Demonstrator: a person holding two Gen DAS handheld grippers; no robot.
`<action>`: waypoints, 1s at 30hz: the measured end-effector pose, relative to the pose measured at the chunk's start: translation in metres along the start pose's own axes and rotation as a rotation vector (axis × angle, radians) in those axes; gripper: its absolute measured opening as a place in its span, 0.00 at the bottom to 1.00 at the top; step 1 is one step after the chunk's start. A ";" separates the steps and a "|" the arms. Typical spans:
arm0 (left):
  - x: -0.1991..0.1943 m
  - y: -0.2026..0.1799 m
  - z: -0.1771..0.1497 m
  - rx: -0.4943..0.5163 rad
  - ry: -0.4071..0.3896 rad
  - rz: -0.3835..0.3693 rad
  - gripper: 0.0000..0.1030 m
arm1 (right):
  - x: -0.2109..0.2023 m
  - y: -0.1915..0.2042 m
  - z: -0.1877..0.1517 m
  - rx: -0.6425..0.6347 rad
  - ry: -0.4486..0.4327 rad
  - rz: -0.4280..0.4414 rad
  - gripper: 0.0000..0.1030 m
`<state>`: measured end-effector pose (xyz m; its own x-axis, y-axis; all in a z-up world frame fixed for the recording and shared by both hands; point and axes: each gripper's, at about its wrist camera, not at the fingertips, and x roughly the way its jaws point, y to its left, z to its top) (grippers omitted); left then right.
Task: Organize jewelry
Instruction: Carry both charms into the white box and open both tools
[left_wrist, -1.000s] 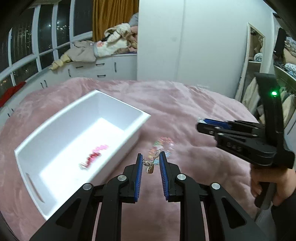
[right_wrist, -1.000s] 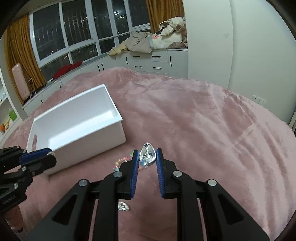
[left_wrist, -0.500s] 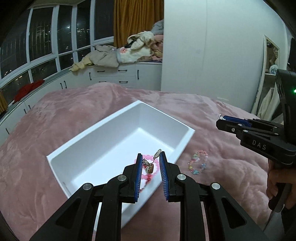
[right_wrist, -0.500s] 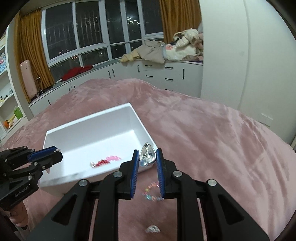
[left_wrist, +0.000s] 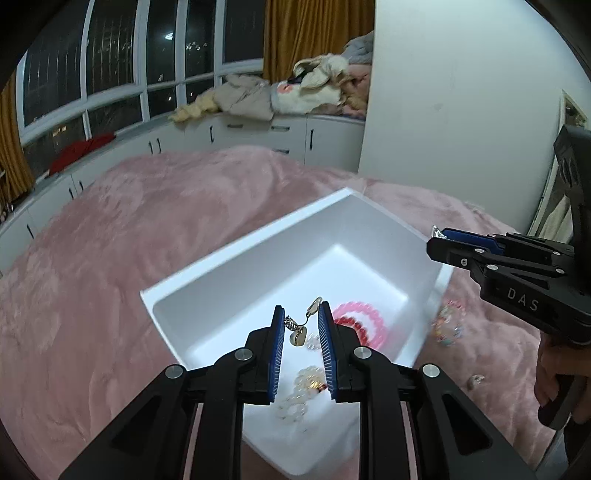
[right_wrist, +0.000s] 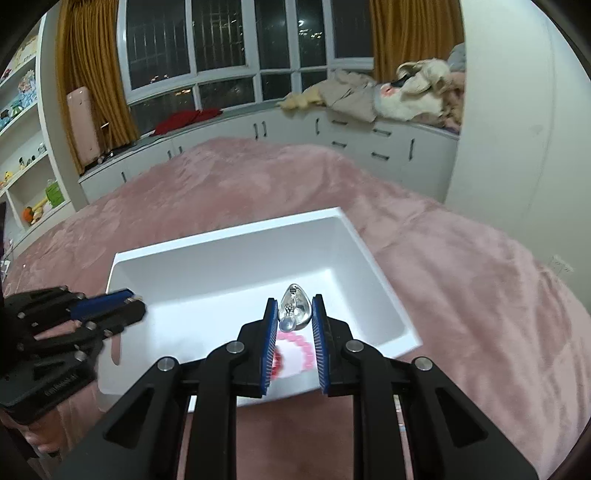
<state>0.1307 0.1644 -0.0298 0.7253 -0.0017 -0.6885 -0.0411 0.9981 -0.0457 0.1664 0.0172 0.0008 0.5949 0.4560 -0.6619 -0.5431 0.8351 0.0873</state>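
Above a white bin (left_wrist: 258, 266) on a pink bed (left_wrist: 129, 221), the left gripper (left_wrist: 301, 328) pinches a gold charm (left_wrist: 297, 336) on a short chain. The right gripper (right_wrist: 294, 317) is clenched on a silver teardrop pendant (right_wrist: 293, 306), also over the bin. Inside lie a pink bracelet (left_wrist: 360, 321) and pearl beads (left_wrist: 299, 391). A multicoloured bracelet (left_wrist: 447, 325) rests on the bed just beside the bin.
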 end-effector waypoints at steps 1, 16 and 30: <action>0.005 0.004 -0.003 -0.008 0.014 0.004 0.23 | 0.006 0.004 -0.001 -0.001 0.013 0.011 0.19; 0.039 0.024 -0.018 -0.038 0.086 -0.005 0.23 | 0.066 0.051 -0.023 -0.094 0.164 0.069 0.19; 0.033 0.024 -0.015 -0.059 0.058 -0.018 0.60 | 0.043 0.025 -0.032 -0.028 0.075 0.079 0.92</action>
<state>0.1434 0.1873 -0.0648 0.6855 -0.0245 -0.7277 -0.0702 0.9925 -0.0996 0.1594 0.0477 -0.0487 0.5039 0.4950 -0.7078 -0.6034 0.7881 0.1215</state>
